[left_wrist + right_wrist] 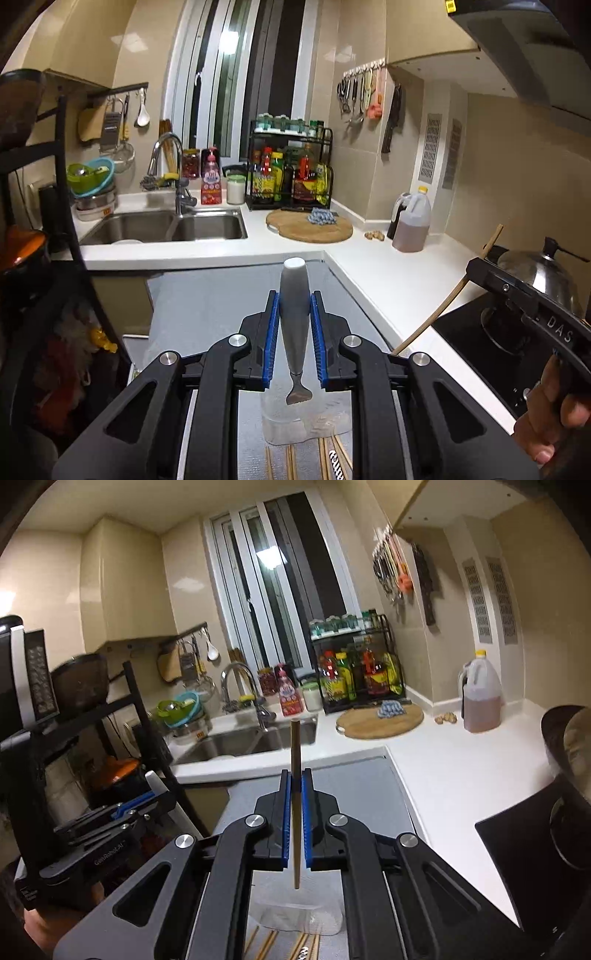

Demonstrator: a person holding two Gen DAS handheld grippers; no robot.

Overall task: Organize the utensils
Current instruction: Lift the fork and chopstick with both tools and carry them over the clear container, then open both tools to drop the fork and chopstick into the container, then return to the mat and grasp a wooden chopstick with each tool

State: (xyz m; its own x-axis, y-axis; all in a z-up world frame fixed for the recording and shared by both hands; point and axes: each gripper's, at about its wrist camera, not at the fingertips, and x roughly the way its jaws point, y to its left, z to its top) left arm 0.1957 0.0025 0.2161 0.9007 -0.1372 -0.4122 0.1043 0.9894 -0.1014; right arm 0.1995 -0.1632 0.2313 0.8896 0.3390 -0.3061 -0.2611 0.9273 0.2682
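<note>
My left gripper (pixel 294 300) is shut on a grey-handled utensil (pixel 294 314). It stands upright, white cap on top and a metal neck hanging below the pads. My right gripper (pixel 295 775) is shut on one wooden chopstick (pixel 296 746), also held upright. Both are raised above a grey mat (pixel 207 306). Down on the mat lie several chopsticks (pixel 325 458) and a clear plastic container (pixel 295 417). The right gripper (pixel 476 267) with its chopstick (pixel 450 299) shows at the right of the left wrist view. The left gripper (pixel 147 801) shows at the left of the right wrist view.
A double sink (pixel 166 227) with a tap sits at the back left. A round wooden board (pixel 308 227), a spice rack (pixel 290 166) and an oil jug (pixel 412 221) stand on the white counter. A stove with a pot lid (pixel 535 273) is at the right, a black shelf (pixel 122 709) at the left.
</note>
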